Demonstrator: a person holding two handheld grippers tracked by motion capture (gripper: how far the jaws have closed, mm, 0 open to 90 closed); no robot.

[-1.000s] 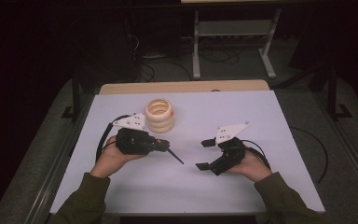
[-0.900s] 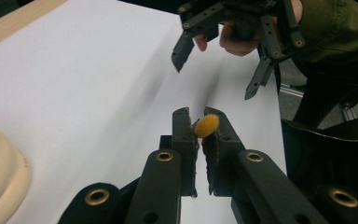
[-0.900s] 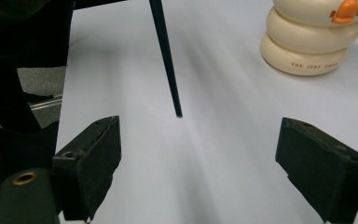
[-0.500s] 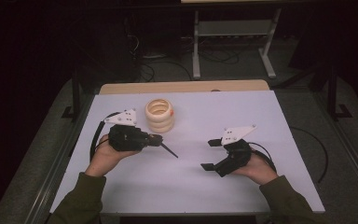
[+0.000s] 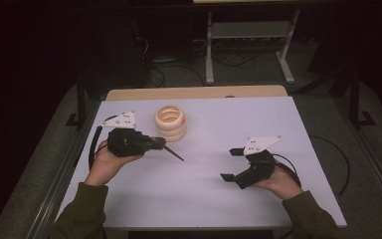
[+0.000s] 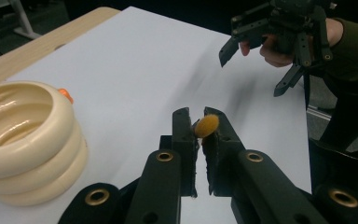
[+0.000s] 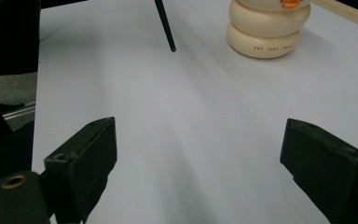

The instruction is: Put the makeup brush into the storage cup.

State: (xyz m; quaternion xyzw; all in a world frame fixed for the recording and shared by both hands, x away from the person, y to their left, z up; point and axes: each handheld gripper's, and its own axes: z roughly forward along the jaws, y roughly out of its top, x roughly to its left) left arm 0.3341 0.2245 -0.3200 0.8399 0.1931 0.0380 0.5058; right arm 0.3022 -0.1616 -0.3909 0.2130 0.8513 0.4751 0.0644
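- Pinching a thin black stick, the left gripper has its jaws clamped on the stick's orange-tipped end; the rod slants out toward 4 o'clock over the white table.
- Cream ringed holder stands at 1 o'clock from the left gripper, just beside it, apart from the stick.
- Right gripper, well off at 3 o'clock, has jaws spread wide with nothing between them.

2 black grippers — brass-ringed screw holes, grey 3-cornered plates, olive sleeves.
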